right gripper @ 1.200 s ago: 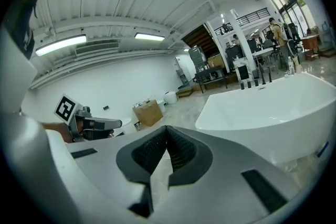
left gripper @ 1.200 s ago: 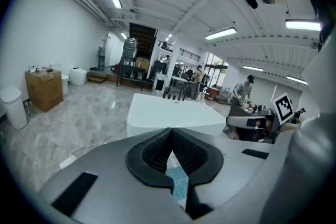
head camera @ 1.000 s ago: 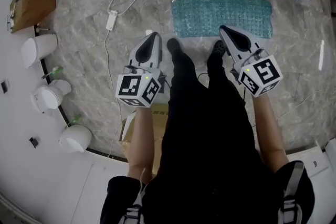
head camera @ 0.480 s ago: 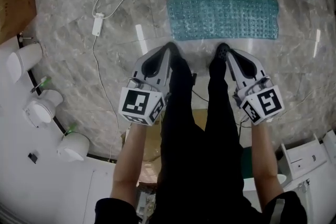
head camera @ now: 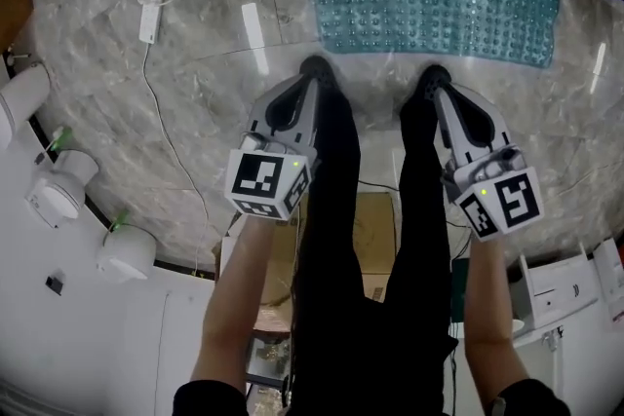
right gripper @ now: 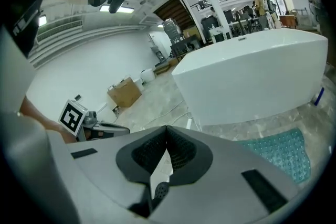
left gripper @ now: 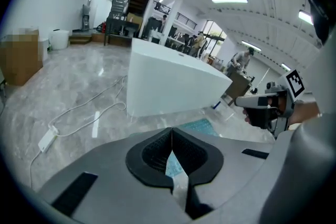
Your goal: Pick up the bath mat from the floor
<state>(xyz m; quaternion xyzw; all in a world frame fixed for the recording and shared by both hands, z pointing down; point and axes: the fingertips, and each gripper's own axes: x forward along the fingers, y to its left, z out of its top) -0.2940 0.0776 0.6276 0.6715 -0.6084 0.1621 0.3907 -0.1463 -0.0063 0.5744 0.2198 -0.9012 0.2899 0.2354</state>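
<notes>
The teal studded bath mat [head camera: 434,3] lies flat on the marble floor beside the white bathtub [right gripper: 257,73], just beyond the person's shoes. My left gripper [head camera: 307,85] hovers over the left leg, short of the mat, with its jaws shut and nothing between them. My right gripper [head camera: 439,93] hangs over the right leg, shut and empty too. In the left gripper view the mat [left gripper: 202,126] shows past the closed tips of the left gripper [left gripper: 171,131]. In the right gripper view the mat [right gripper: 281,152] lies low at the right of the right gripper [right gripper: 167,128].
A white cable with a power adapter [head camera: 149,18] trails across the floor at the left. White round containers [head camera: 58,190] line the curved white edge at the left. A cardboard box [head camera: 375,229] sits behind the legs, another one [right gripper: 125,91] farther off.
The person has stepped toward the mat, which now looks larger and sits higher in the head view. Both grippers have stayed shut and dropped a little lower in the frame.
</notes>
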